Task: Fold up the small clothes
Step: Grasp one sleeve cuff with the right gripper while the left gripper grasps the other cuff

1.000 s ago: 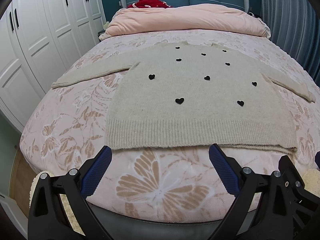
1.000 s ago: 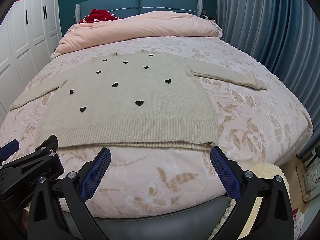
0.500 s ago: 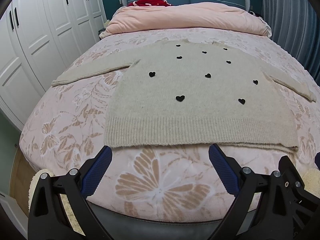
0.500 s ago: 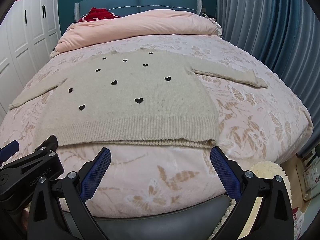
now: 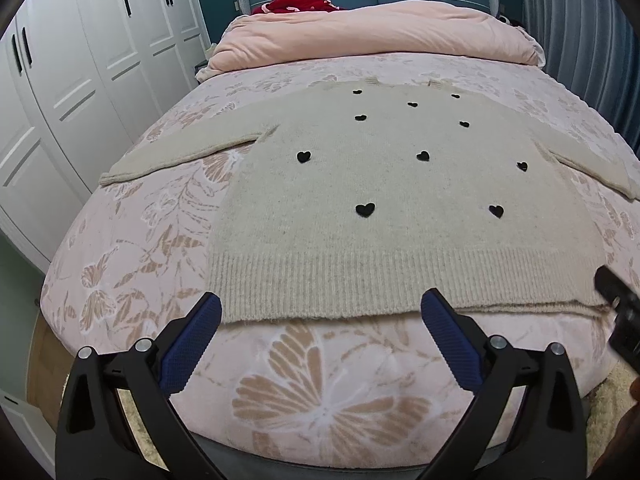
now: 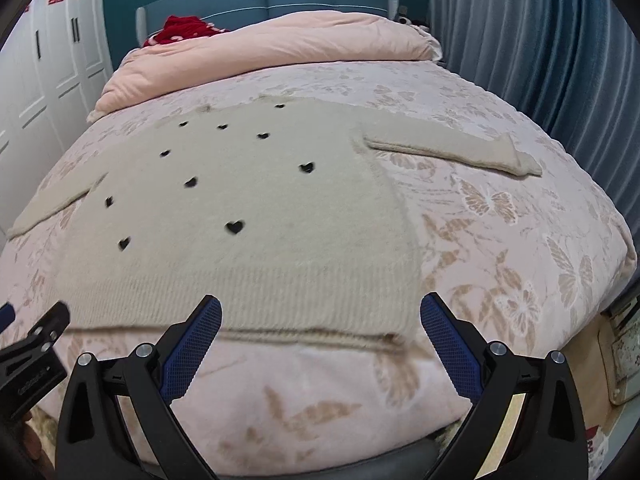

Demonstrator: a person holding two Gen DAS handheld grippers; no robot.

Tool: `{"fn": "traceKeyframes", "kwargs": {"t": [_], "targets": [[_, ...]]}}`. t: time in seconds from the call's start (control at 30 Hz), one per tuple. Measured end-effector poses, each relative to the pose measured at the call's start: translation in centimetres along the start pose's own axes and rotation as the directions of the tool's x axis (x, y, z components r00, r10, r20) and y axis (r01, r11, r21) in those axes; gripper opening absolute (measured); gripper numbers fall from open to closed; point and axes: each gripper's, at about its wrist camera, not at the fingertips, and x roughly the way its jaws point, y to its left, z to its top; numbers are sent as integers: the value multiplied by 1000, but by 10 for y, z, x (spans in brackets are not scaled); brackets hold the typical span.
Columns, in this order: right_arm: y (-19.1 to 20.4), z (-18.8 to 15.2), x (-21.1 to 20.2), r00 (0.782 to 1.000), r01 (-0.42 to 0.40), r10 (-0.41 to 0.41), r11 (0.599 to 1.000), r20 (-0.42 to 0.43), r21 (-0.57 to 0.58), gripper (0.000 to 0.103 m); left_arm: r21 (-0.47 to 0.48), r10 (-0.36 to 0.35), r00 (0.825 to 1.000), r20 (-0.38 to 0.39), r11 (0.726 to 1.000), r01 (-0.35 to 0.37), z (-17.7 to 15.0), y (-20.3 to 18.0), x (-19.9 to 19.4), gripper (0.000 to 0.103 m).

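Lying flat, front up, on the bed (image 5: 132, 264): one beige knit sweater (image 5: 400, 216) with small black hearts, hem nearest you, neckline toward the rolled pink duvet (image 5: 376, 32). Both sleeves are spread out to the sides, left sleeve (image 5: 180, 156) and right sleeve (image 6: 452, 148), so the garment looks laid out ready for its first fold; none is made yet.

Your left tool (image 5: 320, 320): jaws wide apart, holding nothing, blue pads just short of the ribbed hem (image 5: 360, 284) near its left corner. Your right tool (image 6: 320, 320): likewise spread and empty, poised at the hem by the right corner. That paired placement suggests you mean to pinch the two hem corners together, or swing out to the sleeves.

Also present: white wardrobe doors (image 5: 80, 80) on the left, blue curtain (image 6: 540, 40) on the right, a red item (image 5: 296, 0) at the blue headboard.

Caution: the back layer of the hem peeks out below the front; catch both.
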Motion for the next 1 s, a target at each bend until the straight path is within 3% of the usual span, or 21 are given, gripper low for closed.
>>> {"fn": "traceKeyframes", "kwargs": {"t": [0.13, 0.5, 0.6, 0.7, 0.8, 1.0], "targets": [[-15, 22, 12, 999, 40, -40, 999, 8, 21, 98, 4, -4, 1000, -19, 1000, 4, 12, -7, 14, 98], [10, 4, 26, 998, -6, 7, 1000, -61, 8, 98, 8, -31, 999, -43, 999, 31, 23, -24, 31, 98], [-3, 15, 36, 999, -3, 4, 1000, -50, 27, 98, -4, -59, 996, -60, 998, 59, 28, -23, 36, 98], [-47, 44, 59, 999, 41, -38, 995, -29, 88, 98, -48, -118, 988, -104, 992, 113, 32, -13, 48, 98], [-123, 84, 102, 999, 46, -38, 970, -36, 238, 98, -81, -154, 983, -97, 986, 146, 36, -4, 56, 98], [-270, 141, 186, 990, 140, -124, 830, -65, 540, 98, -72, -168, 980, -103, 984, 161, 48, 6, 78, 98]]}}
